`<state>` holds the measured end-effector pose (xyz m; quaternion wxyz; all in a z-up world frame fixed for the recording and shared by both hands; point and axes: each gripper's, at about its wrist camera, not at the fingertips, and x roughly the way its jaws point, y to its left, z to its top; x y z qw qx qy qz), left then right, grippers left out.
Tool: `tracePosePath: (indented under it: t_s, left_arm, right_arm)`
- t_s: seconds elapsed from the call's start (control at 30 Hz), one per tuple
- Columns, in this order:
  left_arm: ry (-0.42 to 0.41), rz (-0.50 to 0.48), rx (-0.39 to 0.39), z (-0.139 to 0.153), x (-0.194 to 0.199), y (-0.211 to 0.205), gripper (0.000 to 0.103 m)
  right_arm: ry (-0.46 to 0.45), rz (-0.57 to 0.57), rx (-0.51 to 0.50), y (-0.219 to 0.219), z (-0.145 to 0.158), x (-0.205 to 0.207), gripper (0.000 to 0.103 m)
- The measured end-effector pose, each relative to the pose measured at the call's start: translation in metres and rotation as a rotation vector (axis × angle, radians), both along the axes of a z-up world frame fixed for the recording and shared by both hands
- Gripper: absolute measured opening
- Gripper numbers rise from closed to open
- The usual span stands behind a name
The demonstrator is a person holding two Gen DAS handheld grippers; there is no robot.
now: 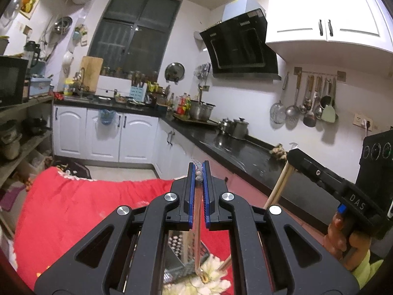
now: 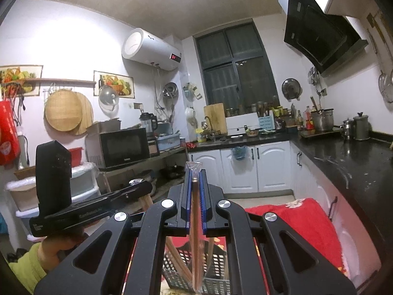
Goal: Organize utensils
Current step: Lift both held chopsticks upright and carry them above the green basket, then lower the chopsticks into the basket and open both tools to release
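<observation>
While held above red flowered cloth (image 1: 73, 204) and dark perforated plastic basket (image 2: 216, 268), left hand-held gripper (image 1: 199, 172) pinched on slim metal-tipped utensil (image 1: 198, 221), right hand-held gripper (image 2: 195, 174) clamped on wrapped wooden chopsticks (image 2: 195, 241); mid-carry, probably; next, lowering both into basket

Both grippers, left (image 1: 199, 172) and right (image 2: 195, 174), raised, clamped shut
</observation>
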<state>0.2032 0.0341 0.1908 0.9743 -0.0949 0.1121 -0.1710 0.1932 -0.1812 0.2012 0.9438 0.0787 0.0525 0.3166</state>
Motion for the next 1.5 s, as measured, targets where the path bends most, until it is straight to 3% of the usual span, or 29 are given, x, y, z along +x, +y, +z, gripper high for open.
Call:
tracePosePath:
  t_s: [0.27,0.53,1.33,1.4,1.47,1.5]
  left_arm:
    - [0.009,0.055,0.000,-0.011,0.019,0.014,0.003]
    - [0.039,0.089,-0.013,-0.033,0.036,0.025,0.003]
    - [0.111,0.095,0.040,-0.085,0.051,0.017,0.003]
    - [0.117,0.097,0.041,-0.087,0.052,0.017,0.003]
    - [0.125,0.104,0.042,-0.088,0.053,0.017,0.003]
    - [0.133,0.106,0.040,-0.089,0.052,0.018,0.004]
  right_arm:
    - [0.034,-0.029,-0.007,0.011,-0.018,0.034,0.006]
    - [0.009,-0.062,-0.019,0.019,-0.030,0.043,0.006]
    - [0.083,-0.149,-0.024,0.029,-0.089,0.075,0.007]
    - [0.099,-0.156,-0.024,0.027,-0.092,0.073,0.010]
    - [0.114,-0.163,-0.018,0.023,-0.094,0.072,0.026]
    - [0.117,-0.163,-0.013,0.021,-0.094,0.071,0.029]
